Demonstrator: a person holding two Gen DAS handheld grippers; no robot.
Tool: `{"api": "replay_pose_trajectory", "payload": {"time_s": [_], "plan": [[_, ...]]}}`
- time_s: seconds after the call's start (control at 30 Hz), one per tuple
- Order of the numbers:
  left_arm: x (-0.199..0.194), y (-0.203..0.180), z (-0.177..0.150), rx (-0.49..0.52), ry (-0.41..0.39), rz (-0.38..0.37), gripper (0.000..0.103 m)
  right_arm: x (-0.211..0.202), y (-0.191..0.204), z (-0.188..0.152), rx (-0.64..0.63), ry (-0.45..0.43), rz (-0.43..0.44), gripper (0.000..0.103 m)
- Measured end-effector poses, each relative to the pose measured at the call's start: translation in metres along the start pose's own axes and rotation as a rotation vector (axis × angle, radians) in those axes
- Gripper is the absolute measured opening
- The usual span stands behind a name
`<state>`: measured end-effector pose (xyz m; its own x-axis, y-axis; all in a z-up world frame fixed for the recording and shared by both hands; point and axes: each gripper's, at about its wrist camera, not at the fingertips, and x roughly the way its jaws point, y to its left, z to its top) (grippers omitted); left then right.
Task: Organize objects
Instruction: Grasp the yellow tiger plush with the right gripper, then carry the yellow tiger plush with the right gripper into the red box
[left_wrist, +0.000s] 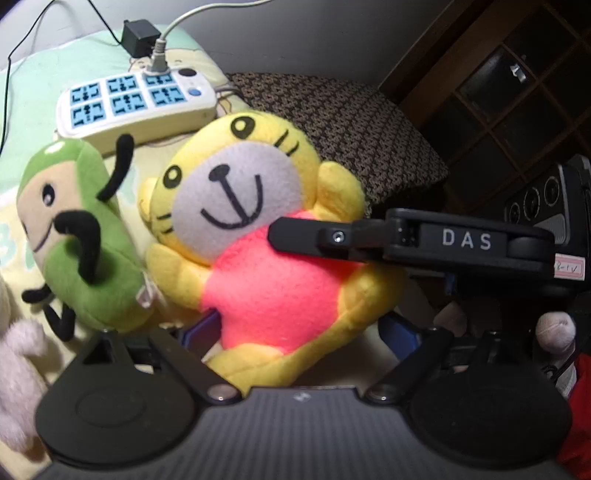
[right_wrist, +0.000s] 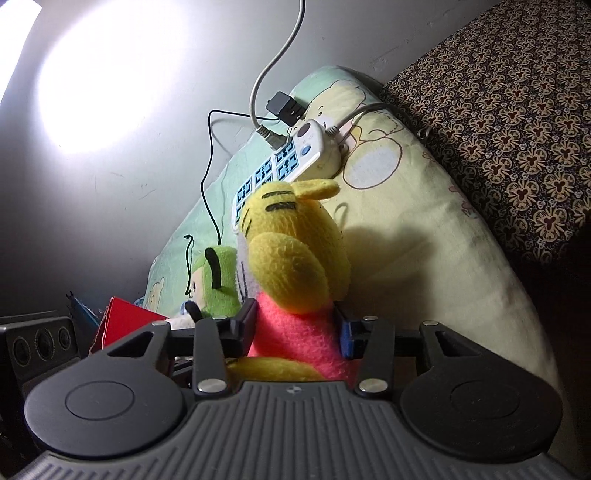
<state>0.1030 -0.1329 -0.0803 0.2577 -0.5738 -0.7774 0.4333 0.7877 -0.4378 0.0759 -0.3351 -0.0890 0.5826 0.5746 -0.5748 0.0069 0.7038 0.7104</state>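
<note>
A yellow tiger plush (left_wrist: 258, 236) with a pink belly leans on the pale bedding, face toward the left wrist camera. My right gripper (right_wrist: 295, 328) is shut on its pink body (right_wrist: 291, 328); it shows in the left wrist view (left_wrist: 295, 236) reaching in from the right across the chest. A green plush (left_wrist: 81, 236) with black limbs stands just left of the tiger, also in the right wrist view (right_wrist: 214, 284). My left gripper (left_wrist: 299, 336) is open, its blue pads on either side of the tiger's lower body.
A white power strip (left_wrist: 140, 103) with plugged cables lies on the cartoon pillow (right_wrist: 406, 229) behind the plushes. A patterned dark cushion (left_wrist: 354, 125) sits at right. A pale furry toy (left_wrist: 18, 369) is at lower left. A red object (right_wrist: 125, 325) is near the wall.
</note>
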Motion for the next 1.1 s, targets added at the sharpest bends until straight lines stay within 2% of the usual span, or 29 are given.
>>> {"api": "replay_pose_trajectory", "payload": {"time_s": [0.2, 0.4, 0.5, 0.8, 1.1], "plan": [[-0.015, -0.021, -0.031, 0.073, 0.021, 0.006, 0.09, -0.022, 0.014, -0.03, -0.034, 0.011, -0.014, 0.046], [-0.038, -0.037, -0.065, 0.144, 0.004, 0.053, 0.09, -0.031, 0.035, -0.055, -0.077, 0.022, 0.008, 0.046], [-0.052, -0.039, -0.083, 0.148, -0.008, 0.061, 0.09, -0.032, 0.047, -0.067, -0.101, 0.04, 0.021, 0.046], [-0.105, -0.016, -0.133, 0.099, -0.059, 0.066, 0.09, -0.024, 0.098, -0.107, -0.182, 0.11, 0.074, 0.046], [-0.193, 0.025, -0.163, 0.084, -0.177, 0.093, 0.09, -0.004, 0.183, -0.136, -0.273, 0.08, 0.143, 0.046]]}}
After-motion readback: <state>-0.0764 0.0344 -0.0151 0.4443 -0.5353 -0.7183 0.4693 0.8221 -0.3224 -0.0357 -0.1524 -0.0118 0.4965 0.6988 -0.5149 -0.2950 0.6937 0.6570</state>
